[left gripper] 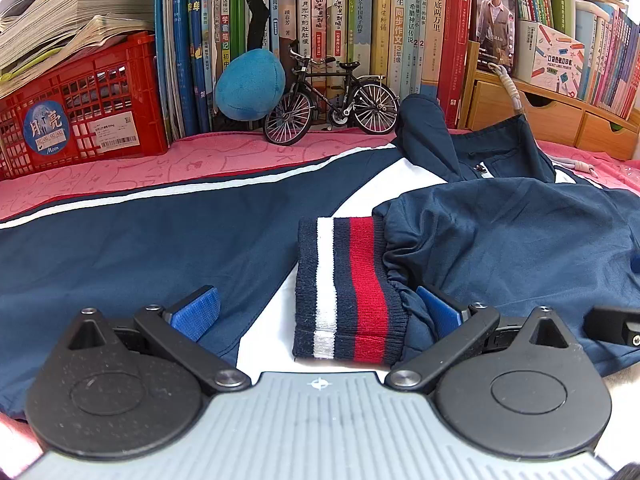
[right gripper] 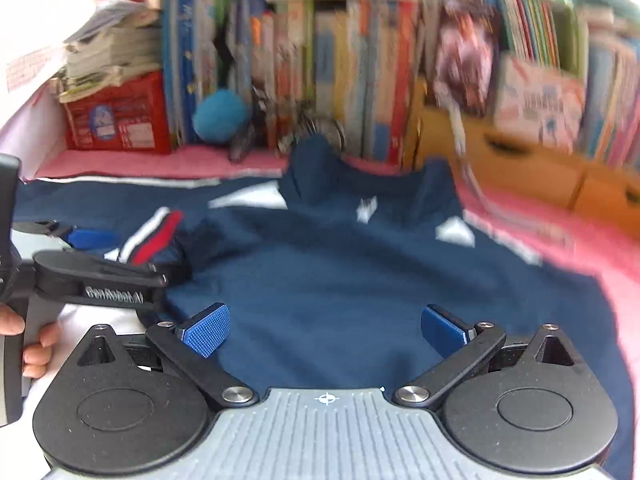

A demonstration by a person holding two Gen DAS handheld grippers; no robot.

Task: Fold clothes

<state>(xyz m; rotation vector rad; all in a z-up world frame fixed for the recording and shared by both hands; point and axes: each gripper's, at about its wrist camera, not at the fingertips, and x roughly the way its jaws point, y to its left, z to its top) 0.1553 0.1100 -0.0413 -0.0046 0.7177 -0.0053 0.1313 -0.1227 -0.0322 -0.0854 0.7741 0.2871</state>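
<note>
A navy and white jacket (left gripper: 140,248) lies spread across a pink cloth (left gripper: 120,172) that covers the tabletop, its hood (left gripper: 496,152) toward the far edge where a row of books (left gripper: 360,24) stands. One sleeve is folded in over the body of the garment, and its striped cuff (left gripper: 348,288) of navy, white and red lies flat on a white panel near the front edge. The left gripper (left gripper: 318,312) sits low over that cuff with its blue-padded fingers (left gripper: 196,312) spread wide, one on each side of the ribbing and not clamped on it. The right gripper (right gripper: 326,332) hovers above the navy back of the folded sleeve, its fingers (right gripper: 208,332) likewise apart and holding nothing; its view is blurred. In that view a person's hand (right gripper: 28,340) grips the left tool's handle at the left edge. Along the far edge stand a red plastic crate (left gripper: 80,120) stacked with papers, a blue plush ball (left gripper: 250,84), a model bicycle (left gripper: 332,100) and a wooden drawer unit (left gripper: 552,116).
</note>
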